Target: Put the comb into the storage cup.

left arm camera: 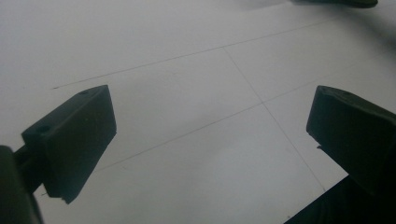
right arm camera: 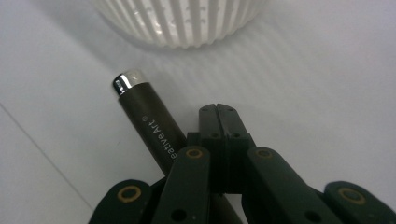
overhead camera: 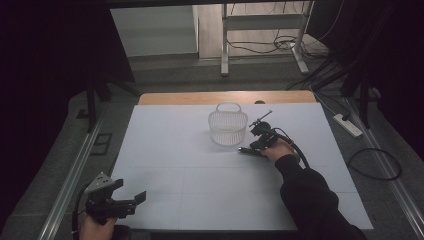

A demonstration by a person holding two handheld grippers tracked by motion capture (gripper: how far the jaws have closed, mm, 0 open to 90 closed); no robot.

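While the right gripper (right arm camera: 219, 112) sits clenched beside the pen (right arm camera: 149, 123), jaws empty, lifting risks leaving it just short of the basket (right arm camera: 180, 21); left gripper (left arm camera: 210, 135) released.

right gripper (overhead camera: 248, 149) rests on the white table (overhead camera: 165, 150) just beside the basket (overhead camera: 227, 127).

Black left tongs (overhead camera: 131, 201) carry a grey three-cornered plate on top. Black right tongs (right arm camera: 218, 114) show brass-ringed pivot screws, a trailing black cable and a dark sleeve (overhead camera: 310, 195).
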